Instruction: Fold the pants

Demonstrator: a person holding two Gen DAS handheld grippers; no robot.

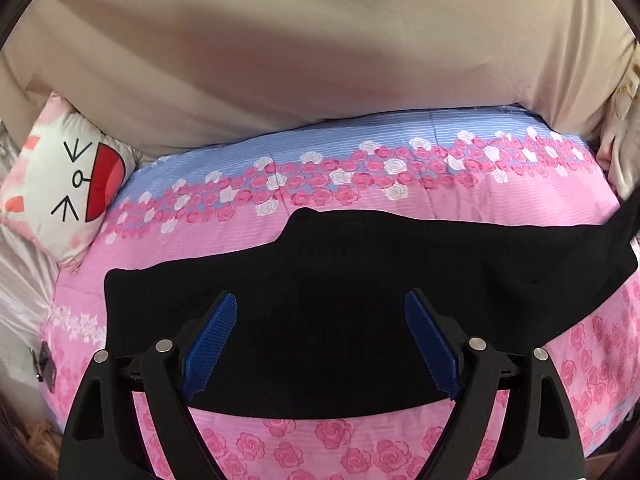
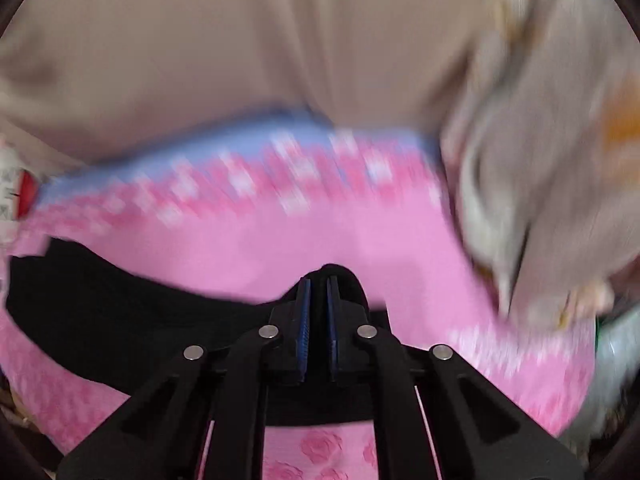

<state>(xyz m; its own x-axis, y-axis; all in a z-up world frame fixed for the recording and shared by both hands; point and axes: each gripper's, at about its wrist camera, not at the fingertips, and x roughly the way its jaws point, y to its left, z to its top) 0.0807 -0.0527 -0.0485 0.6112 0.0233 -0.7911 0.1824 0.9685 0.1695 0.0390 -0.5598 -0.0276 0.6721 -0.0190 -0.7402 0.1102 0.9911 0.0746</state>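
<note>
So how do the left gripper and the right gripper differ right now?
The left gripper is wide open above the black pants, gripping nothing; the right gripper is shut, pinching a raised bit of the pants. The left view is sharp, the right blurred. Both have blue pads and point down at the pink bedcover.

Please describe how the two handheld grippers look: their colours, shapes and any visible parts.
Both look alike. The left gripper and right gripper have matte black angular linkage arms with triangular cut-outs and round silver pivot pins. Each finger carries a flat blue ribbed pad. No cables, markings, hands or sleeves show.
</note>
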